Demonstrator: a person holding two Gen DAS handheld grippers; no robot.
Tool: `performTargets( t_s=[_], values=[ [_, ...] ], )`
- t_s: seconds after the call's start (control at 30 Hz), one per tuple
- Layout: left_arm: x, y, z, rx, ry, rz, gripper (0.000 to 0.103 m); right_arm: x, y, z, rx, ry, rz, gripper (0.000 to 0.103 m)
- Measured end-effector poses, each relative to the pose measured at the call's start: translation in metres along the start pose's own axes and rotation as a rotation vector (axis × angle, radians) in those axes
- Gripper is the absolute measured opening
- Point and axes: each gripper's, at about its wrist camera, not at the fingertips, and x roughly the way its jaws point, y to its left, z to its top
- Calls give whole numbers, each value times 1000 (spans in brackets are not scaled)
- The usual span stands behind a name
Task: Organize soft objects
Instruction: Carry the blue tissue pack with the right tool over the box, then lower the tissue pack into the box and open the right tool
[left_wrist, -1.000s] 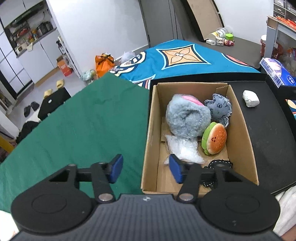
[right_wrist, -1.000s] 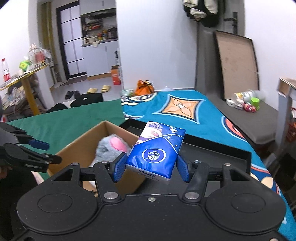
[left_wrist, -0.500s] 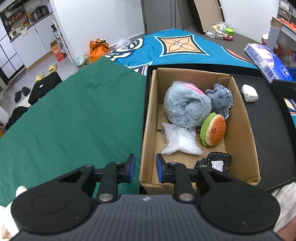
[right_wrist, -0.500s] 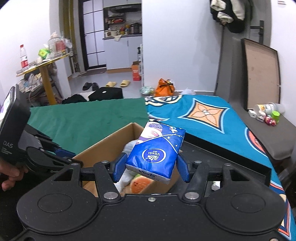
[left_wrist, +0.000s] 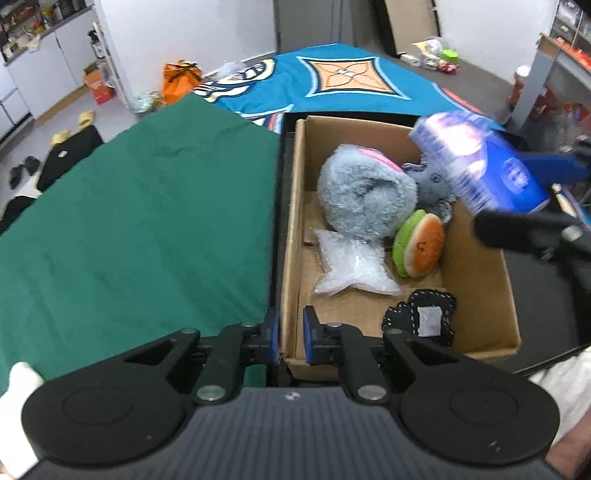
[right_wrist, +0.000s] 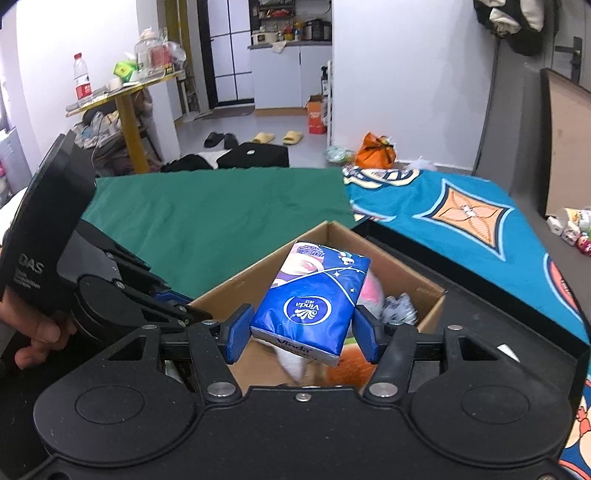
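Over box in left wrist view: our left gripper (left_wrist: 290, 335) has narrowed since a second ago, pads now pinching near-left wall of cardboard box (left_wrist: 291, 236). Tissue pack (left_wrist: 476, 162) has swung in over far right corner, above plush toys (left_wrist: 365, 199). Blurry, so moving.

Right wrist view: our right gripper (right_wrist: 302, 334) clamped on tissue pack (right_wrist: 312, 301), now hanging over box (right_wrist: 424, 286) opening. We reckon drop comes next, left steadying box.

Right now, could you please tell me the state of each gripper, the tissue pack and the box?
Left gripper: shut on the cardboard box's near wall.
Right gripper: shut on the tissue pack.
Tissue pack: held above the box.
Cardboard box: open, holding soft toys.
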Motion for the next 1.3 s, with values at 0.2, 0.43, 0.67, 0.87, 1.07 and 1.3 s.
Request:
performTargets(
  t_s=[0.2, 0.43, 0.67, 0.87, 1.07, 1.3],
  values=[
    [0, 4, -3, -14, -1, -50, 7, 9, 4, -1, 23, 33, 36, 57],
    [-1, 6, -3, -18, -6, -64, 7, 22, 6, -2, 118, 71, 141, 61],
    [0, 8, -2, -27, -4, -66, 7, 25, -3, -9, 152, 139, 150, 64],
    [1, 6, -3, -25, -4, -60, 7, 23, -1, -8, 120, 159, 154, 64],
    [0, 5, -2, -18, -4, -54, 7, 24, 2, -6, 103, 167, 139, 59],
    [-1, 3, -2, -12, -5, -36, 7, 10, -13, -5, 112, 153, 126, 58]
  ],
)
